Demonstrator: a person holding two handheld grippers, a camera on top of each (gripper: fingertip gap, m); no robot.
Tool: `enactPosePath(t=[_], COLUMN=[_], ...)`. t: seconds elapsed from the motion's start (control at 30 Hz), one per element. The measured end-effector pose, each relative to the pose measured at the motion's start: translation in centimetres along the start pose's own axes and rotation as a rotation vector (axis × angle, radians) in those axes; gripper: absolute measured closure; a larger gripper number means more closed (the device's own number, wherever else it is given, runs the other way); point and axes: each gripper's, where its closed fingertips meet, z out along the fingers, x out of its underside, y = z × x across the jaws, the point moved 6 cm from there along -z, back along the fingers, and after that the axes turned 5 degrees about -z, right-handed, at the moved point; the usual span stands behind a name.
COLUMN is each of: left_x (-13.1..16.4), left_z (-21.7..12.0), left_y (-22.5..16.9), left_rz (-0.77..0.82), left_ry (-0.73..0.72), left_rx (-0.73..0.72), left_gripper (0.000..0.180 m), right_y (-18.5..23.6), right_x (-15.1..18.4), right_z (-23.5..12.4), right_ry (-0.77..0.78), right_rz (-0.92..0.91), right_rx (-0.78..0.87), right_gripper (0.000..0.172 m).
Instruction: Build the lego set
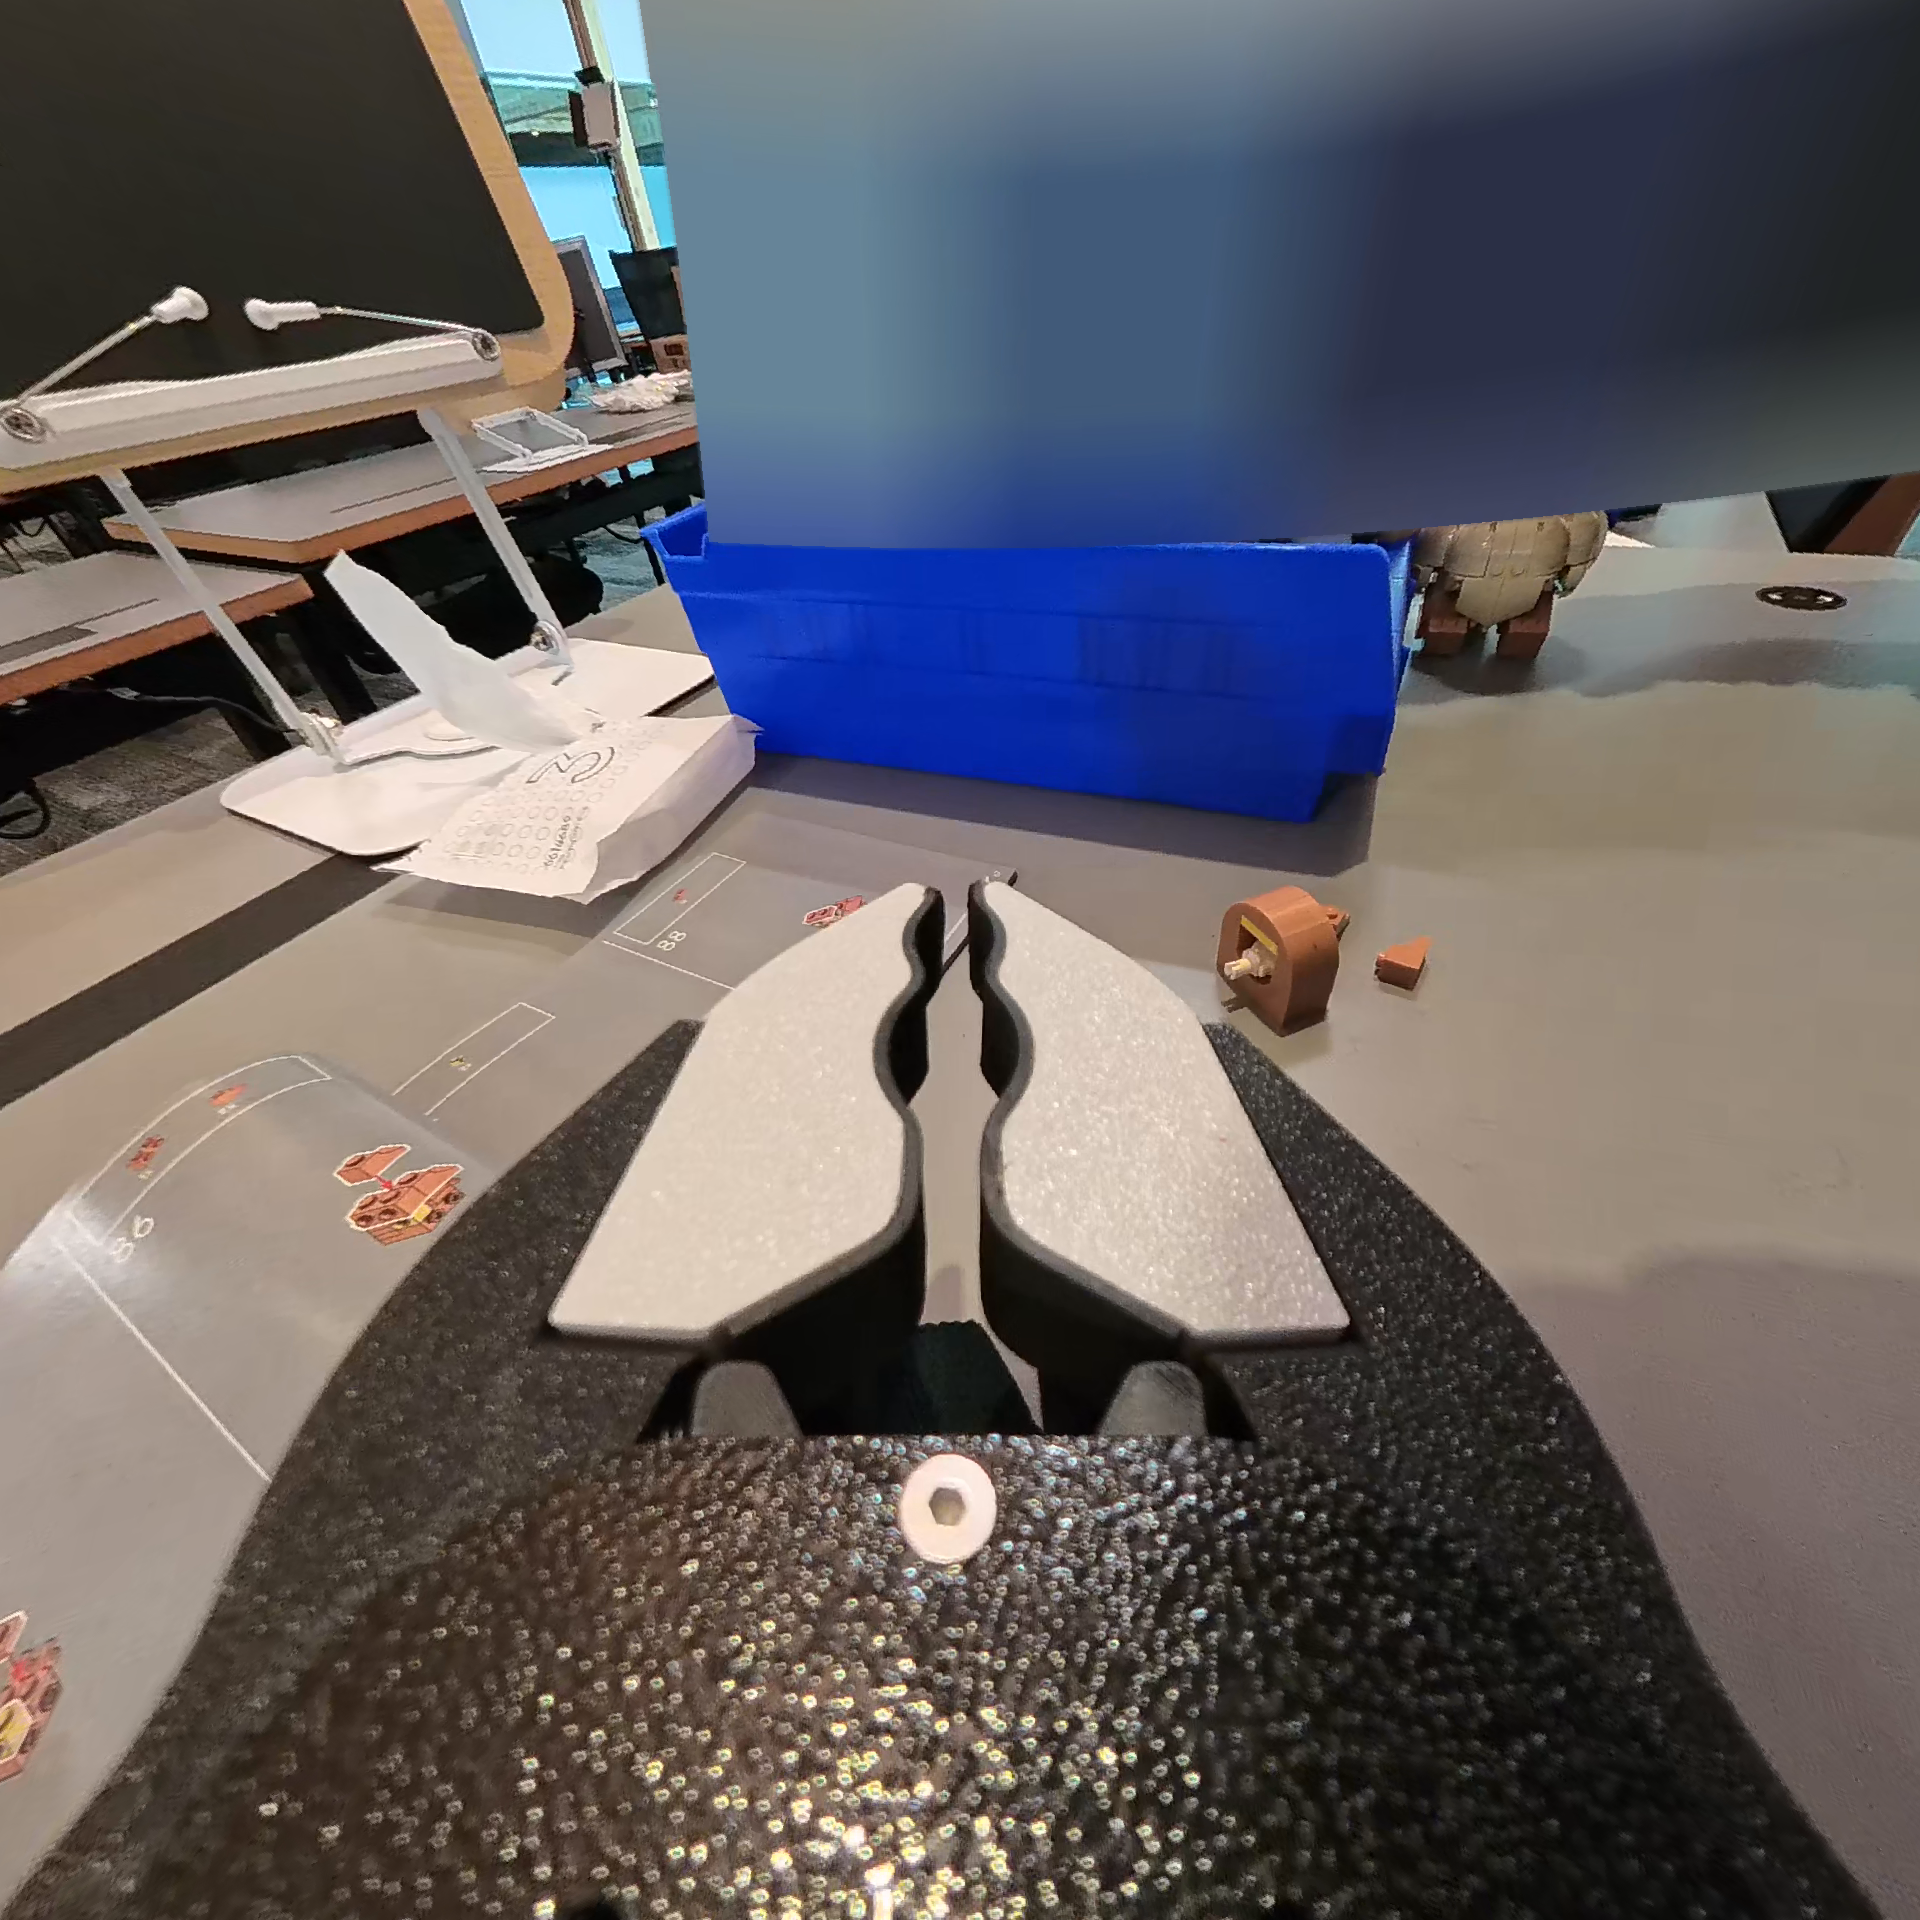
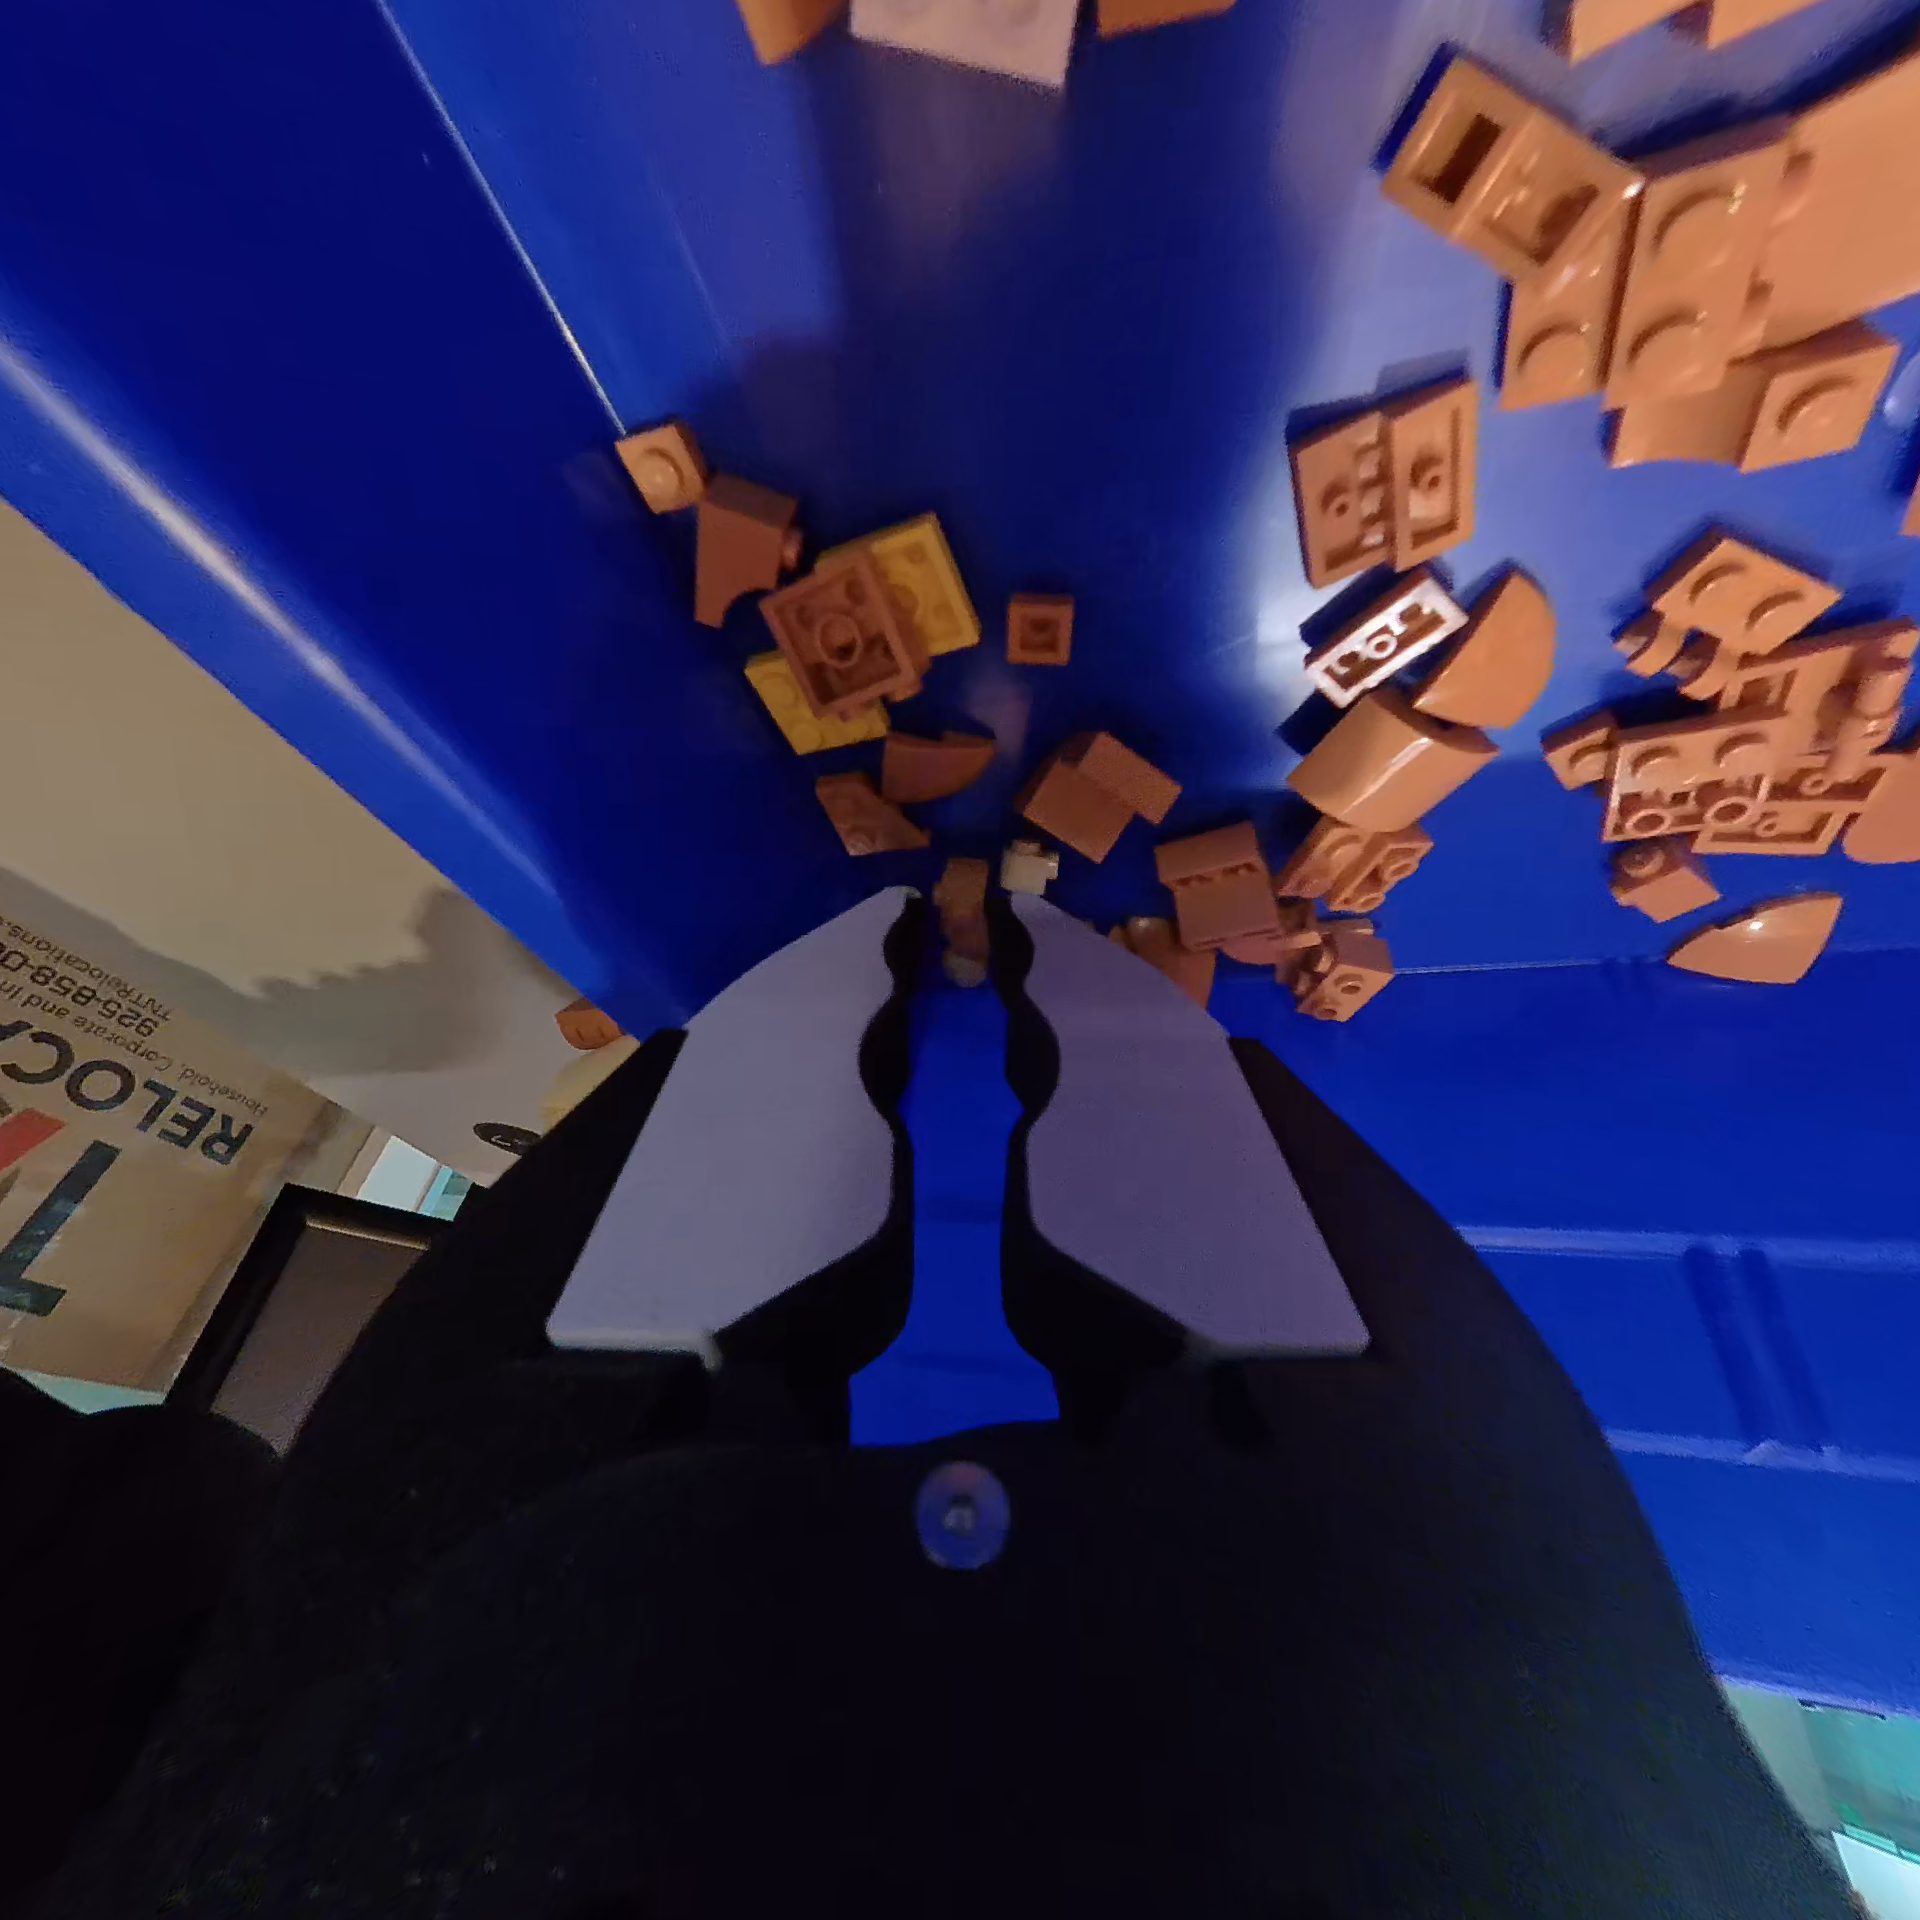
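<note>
My left gripper hovers low over a grey instruction sheet on the table. Its fingers are almost together and nothing lies between them. A round brown brick assembly and a small brown slope piece lie to its right. A blue bin stands behind them. My right gripper reaches down into the blue bin. It is shut on a small brown brick piece at its fingertips. A tiny white piece lies just beyond the right fingertip.
Several loose brown bricks and yellow plates lie on the bin floor. A white paper bag and a white tablet stand sit at the left. A brown and tan brick model stands behind the bin. A cardboard box is outside the bin.
</note>
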Motion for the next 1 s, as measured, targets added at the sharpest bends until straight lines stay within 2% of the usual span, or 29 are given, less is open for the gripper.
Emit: enactPosePath(t=[0.07,0.1,0.33,0.47,0.57,0.67,0.83,1.0], left_x=[0.0,0.0,0.0,0.0,0.0,-0.1,-0.4,-0.9], left_z=[0.1,0.0,0.0,0.1,-0.1,-0.1,-0.3,-0.1], left_y=[-0.1,-0.1,-0.1,-0.1,-0.2,-0.4,-0.9,-1.7], left_rz=[0.001,0.002,0.001,-0.001,-0.003,-0.002,0.011,0.052], left_ry=[0.002,0.002,0.003,0.003,0.002,0.001,-0.012,-0.043], left_rx=[0.001,0.001,0.004,0.005,0.007,0.009,0.021,0.042], left_gripper=[0.177,0.177,0.177,0.177,0.177,0.177,0.177,0.176], right_y=[-0.1,-0.3,-0.5,-0.7,-0.7,-0.6,0.4,3.3], right_x=[0.1,0.1,0.1,0.2,0.1,0.1,-0.5,-3.0], right_z=[0.2,0.4,0.5,0.6,0.5,-0.9,-5.1,-8.9], right_ry=[0.007,0.009,0.044,0.068,0.02,-0.127,-0.572,-0.988], right_rz=[0.003,0.009,0.011,0.011,0.029,0.072,0.153,0.127], right_rx=[0.001,0.017,0.034,0.044,0.034,0.032,-0.004,-0.124], right_gripper=[0.154,0.147,0.15,0.161,0.161,0.162,0.162,0.162])
